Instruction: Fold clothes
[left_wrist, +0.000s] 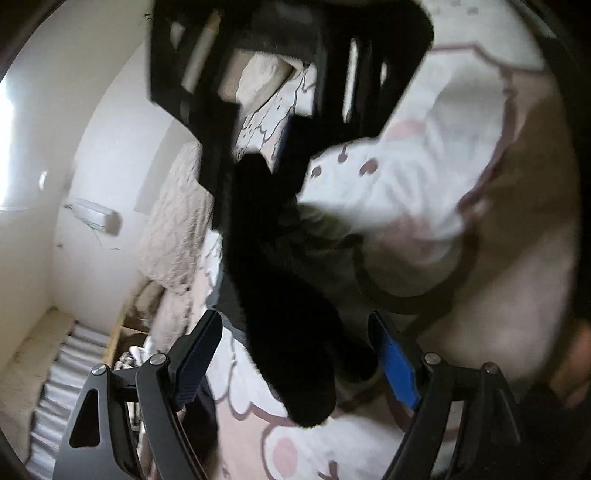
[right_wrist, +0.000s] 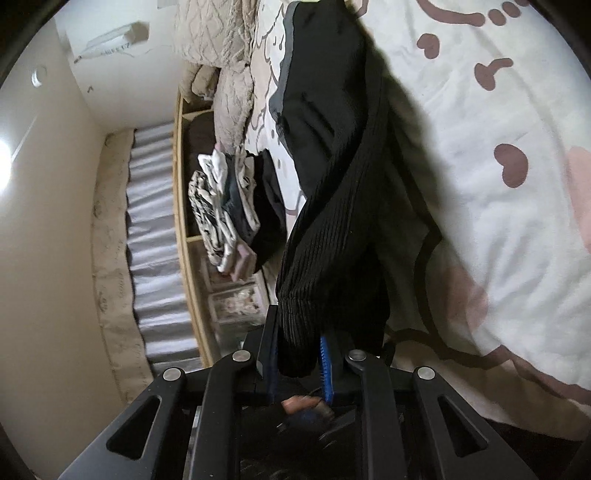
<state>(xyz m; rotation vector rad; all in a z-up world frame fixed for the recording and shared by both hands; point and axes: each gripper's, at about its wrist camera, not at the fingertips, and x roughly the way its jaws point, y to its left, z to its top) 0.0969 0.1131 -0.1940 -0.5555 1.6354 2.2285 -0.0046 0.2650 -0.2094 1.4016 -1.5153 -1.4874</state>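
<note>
A black ribbed garment (right_wrist: 332, 221) hangs over the bed, and my right gripper (right_wrist: 299, 332) is shut on its thick hem. In the left wrist view the same black garment (left_wrist: 280, 295) runs down from the right gripper (left_wrist: 266, 155), which fills the top of that frame. The cloth passes between the fingers of my left gripper (left_wrist: 295, 354). That gripper stands open, and its blue pads (left_wrist: 397, 365) sit clear of the cloth on both sides. The rest of the garment lies spread on the bedcover (right_wrist: 480, 184).
The bedcover is white with a pink and brown cartoon print. A stack of folded clothes (right_wrist: 225, 214) sits at the bed's edge, and a beige quilted blanket (right_wrist: 221, 55) lies beyond it. A wooden bed frame (right_wrist: 184, 236) and a pleated grey curtain (right_wrist: 155, 240) run along the wall.
</note>
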